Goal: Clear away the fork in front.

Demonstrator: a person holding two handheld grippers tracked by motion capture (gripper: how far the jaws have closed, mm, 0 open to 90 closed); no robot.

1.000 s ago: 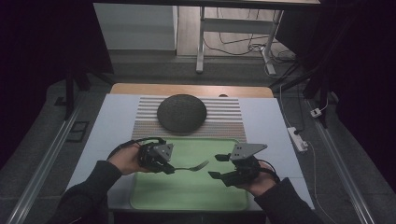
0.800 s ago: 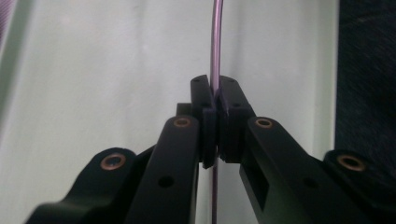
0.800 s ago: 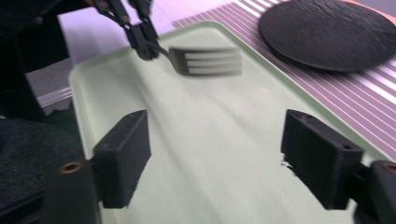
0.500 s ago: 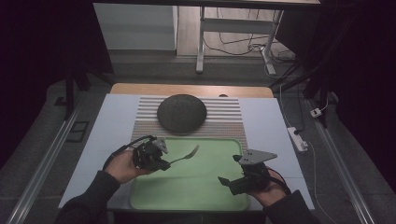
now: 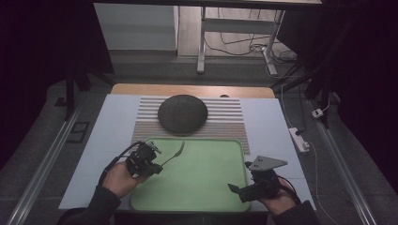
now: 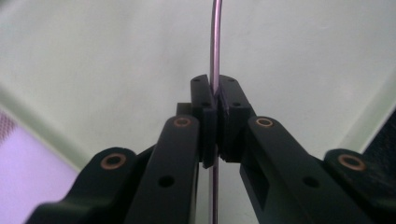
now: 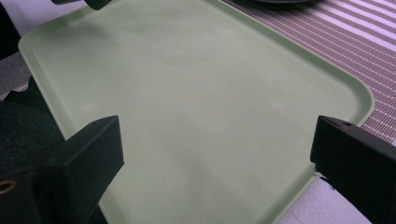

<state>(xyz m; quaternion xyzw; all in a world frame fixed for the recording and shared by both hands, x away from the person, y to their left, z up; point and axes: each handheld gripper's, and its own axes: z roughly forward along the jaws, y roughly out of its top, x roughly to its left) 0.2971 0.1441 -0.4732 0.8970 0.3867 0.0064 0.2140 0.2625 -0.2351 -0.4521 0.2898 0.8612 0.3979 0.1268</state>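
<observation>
Jaws of the left gripper (image 5: pixel 149 158) are clamped tight on the handle of a thin silvery metal fork (image 5: pixel 174 151), its tines slanting out above the far left part of the pale green rectangular plastic tray (image 5: pixel 202 197). The right gripper (image 5: pixel 240 191), whose jaws have just been opening, stands wide with nothing between them at the tray's near right corner. The fork looks handed over to one side; setting it down seems left. Beyond lie a striped placemat (image 5: pixel 230 123) and a dark round stone-like plate (image 5: pixel 182 113) on a pale table (image 5: pixel 110 122), in a dim room.
</observation>
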